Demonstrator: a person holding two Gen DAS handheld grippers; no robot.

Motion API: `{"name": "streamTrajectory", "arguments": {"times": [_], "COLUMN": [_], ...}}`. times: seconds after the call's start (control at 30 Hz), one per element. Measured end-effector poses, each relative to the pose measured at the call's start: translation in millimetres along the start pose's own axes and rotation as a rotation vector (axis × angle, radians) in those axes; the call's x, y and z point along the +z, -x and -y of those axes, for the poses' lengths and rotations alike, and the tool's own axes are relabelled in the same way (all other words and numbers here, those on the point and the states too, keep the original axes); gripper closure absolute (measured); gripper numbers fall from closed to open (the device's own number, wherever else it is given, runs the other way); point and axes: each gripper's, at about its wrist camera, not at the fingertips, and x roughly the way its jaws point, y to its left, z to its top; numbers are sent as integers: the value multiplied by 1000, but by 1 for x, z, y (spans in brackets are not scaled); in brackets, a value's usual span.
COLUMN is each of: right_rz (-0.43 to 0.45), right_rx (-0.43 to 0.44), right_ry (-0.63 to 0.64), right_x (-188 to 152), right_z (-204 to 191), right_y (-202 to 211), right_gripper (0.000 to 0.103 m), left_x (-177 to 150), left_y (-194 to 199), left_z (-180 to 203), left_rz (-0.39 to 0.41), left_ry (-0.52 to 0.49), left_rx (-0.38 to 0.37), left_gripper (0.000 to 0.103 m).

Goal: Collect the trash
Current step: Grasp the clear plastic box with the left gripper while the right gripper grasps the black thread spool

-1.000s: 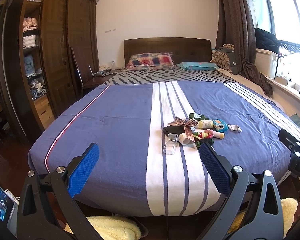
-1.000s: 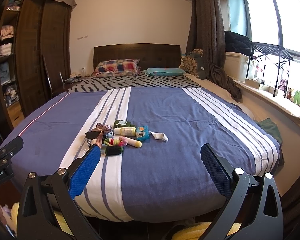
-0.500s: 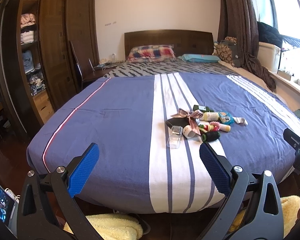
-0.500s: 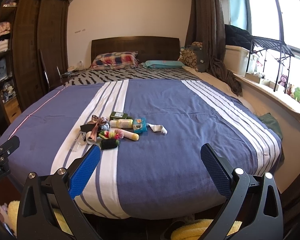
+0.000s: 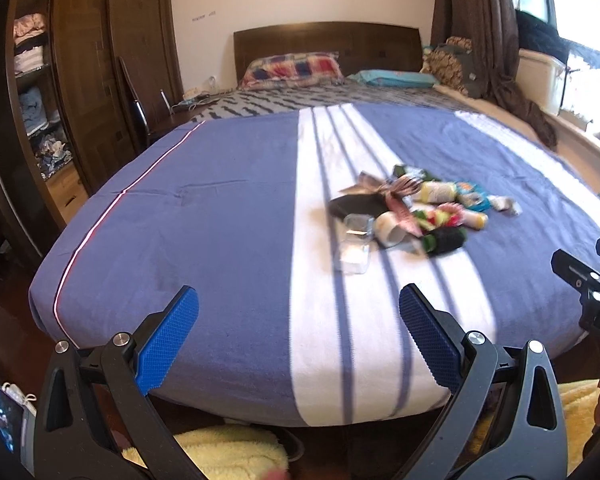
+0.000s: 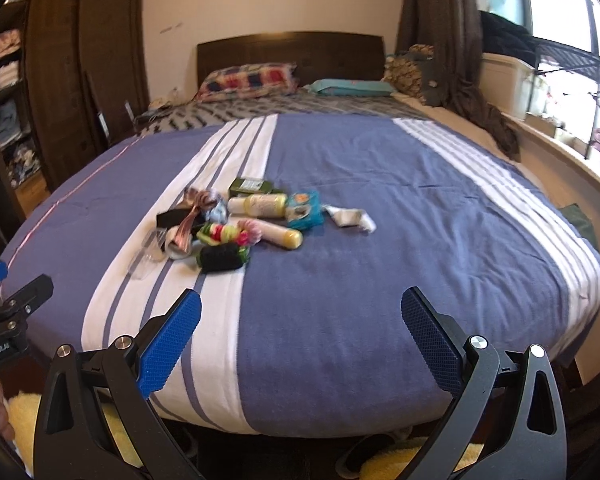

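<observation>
A pile of small items lies on the blue striped bedspread (image 5: 220,208): a clear plastic box (image 5: 354,254), a ribbon bow (image 5: 384,188), a tape roll (image 5: 388,232), a black roll (image 5: 446,240), a yellow bottle (image 6: 262,205), a teal packet (image 6: 305,210), a crumpled white wrapper (image 6: 350,218) and a cream tube (image 6: 280,234). My left gripper (image 5: 298,312) is open and empty, short of the pile and left of it. My right gripper (image 6: 300,316) is open and empty, short of the pile and right of it.
Pillows (image 6: 248,80) and a dark headboard (image 6: 290,50) stand at the far end. A wooden wardrobe (image 5: 80,80) is on the left, curtains and a window ledge (image 6: 548,136) on the right. Yellow fluffy slippers (image 5: 228,454) lie on the floor below the bed edge.
Both grippers have moved forward toward the bed and tilted down a little. The pile now appears larger and nearer. The jaws have stayed open.
</observation>
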Motion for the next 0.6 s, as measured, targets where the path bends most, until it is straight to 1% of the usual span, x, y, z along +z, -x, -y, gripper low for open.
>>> {"name": "streamTrajectory", "arguments": {"times": [0.17, 0.23, 0.27, 0.33, 0.4, 0.43, 0.5, 0.6], "right_rz": [-60, -81, -91, -112, -141, -153, -167, -163], "right_rx": [46, 80, 93, 112, 138, 143, 153, 154], "right_ry": [28, 33, 33, 42, 41, 43, 42, 43], "right_x": [-2, -1, 1, 4, 6, 7, 8, 11], "right_z": [-18, -24, -27, -34, -40, -43, -48, -53], "right_y": [-40, -57, -64, -80, -96, -104, -116, -124], "right_gripper": [3, 4, 7, 21, 27, 29, 30, 30], "left_x": [4, 4, 3, 2, 1, 0, -2, -1], "left_y": [-37, -50, -55, -64, -70, -74, -79, -86], "left_z": [-4, -7, -8, -13, -14, -14, -11, -5], "left_rz": [-60, -78, -83, -91, -106, -111, -117, -126], "left_ry": [-14, -26, -31, -31, -28, -33, -44, -49], "left_rx": [-37, -47, -50, -61, -72, -76, -82, -125], "left_gripper": [8, 8, 9, 11, 14, 16, 17, 18]}}
